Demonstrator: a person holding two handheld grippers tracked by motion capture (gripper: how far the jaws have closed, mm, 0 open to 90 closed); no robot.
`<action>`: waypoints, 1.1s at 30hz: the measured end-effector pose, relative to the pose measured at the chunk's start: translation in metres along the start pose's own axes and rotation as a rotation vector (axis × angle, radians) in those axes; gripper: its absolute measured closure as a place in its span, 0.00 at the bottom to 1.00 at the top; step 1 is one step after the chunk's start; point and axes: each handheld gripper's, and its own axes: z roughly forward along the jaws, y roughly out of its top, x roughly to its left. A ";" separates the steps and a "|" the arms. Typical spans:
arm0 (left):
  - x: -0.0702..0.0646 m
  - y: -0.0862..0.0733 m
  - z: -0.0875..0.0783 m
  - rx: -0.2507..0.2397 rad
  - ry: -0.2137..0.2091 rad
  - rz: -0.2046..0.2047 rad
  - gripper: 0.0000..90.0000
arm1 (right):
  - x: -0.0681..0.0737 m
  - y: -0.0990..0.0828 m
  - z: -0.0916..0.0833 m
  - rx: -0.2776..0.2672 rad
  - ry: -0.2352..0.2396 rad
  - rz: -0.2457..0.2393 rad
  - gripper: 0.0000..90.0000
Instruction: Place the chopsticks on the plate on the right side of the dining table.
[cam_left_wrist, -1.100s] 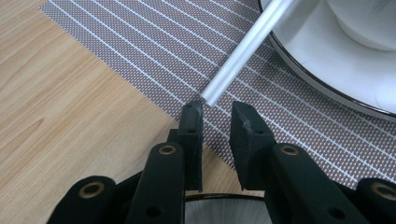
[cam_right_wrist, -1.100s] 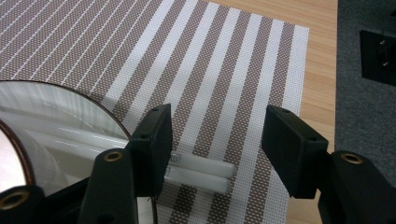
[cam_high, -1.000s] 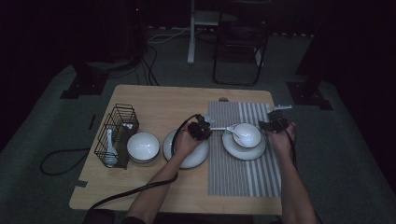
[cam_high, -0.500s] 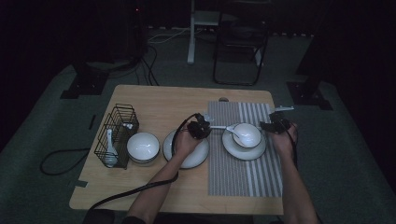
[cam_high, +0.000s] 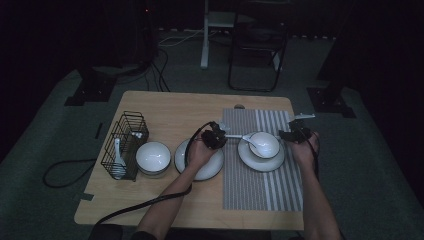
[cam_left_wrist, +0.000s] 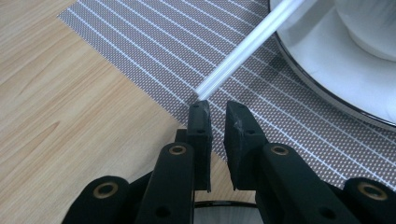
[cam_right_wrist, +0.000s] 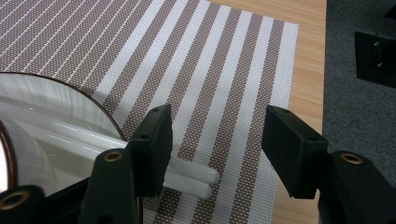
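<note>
Task's thing = a white spoon (cam_high: 248, 139) w/ a long straight handle, glossy, lying w/ its scoop in the small bowl (cam_high: 264, 144) and the handle sticking out left over the striped placemat (cam_high: 260, 192). That bowl sits on a white dark-rimmed plate (cam_high: 260, 162) at the far end of the mat, right half of the wooden table (cam_high: 165, 107).

Left gripper (cam_high: 216, 136) is just left of the handle's end, over the mat's left edge. Its jaws have just been closing; in the left gripper view (cam_left_wrist: 217, 112) they stand nearly together, a thin gap left, w/ the handle tip (cam_left_wrist: 243, 51) just beyond the tips, not between them. Nothing clamped.

Right gripper (cam_high: 296, 134) sits just right of the plate; jaws well apart in the right gripper view (cam_right_wrist: 217, 135), nothing gripped.

Views differ: the right gripper view shows two white rod-like ends (cam_right_wrist: 194, 179) poking from under the plate rim (cam_right_wrist: 70, 91) onto the mat, beside the left jaw; high view is too small to show them. Left gripper view shows the mat's fine woven dots and the plate's dark rim (cam_left_wrist: 327, 91) close up. High view alone gives the whole layout: wire rack (cam_high: 126, 145) at far left, both forearms entering from the near side.

Counts: 2 plates (second one (cam_high: 210, 167) under the left hand), 2 bowls (second (cam_high: 153, 156) beside the rack), 2 spoons (second (cam_high: 117, 152) in the rack), 1 mat, 1 rack, 2 grippers.
</note>
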 end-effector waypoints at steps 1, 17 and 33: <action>0.000 -0.001 0.000 0.003 0.002 -0.003 0.90 | 0.000 0.000 0.000 0.000 -0.001 -0.001 0.48; 0.000 0.001 0.004 0.010 0.004 -0.012 0.88 | -0.001 -0.001 -0.001 0.000 -0.002 0.000 0.48; 0.001 0.001 0.004 0.012 0.002 -0.015 0.87 | -0.001 -0.001 0.000 -0.001 -0.003 -0.001 0.48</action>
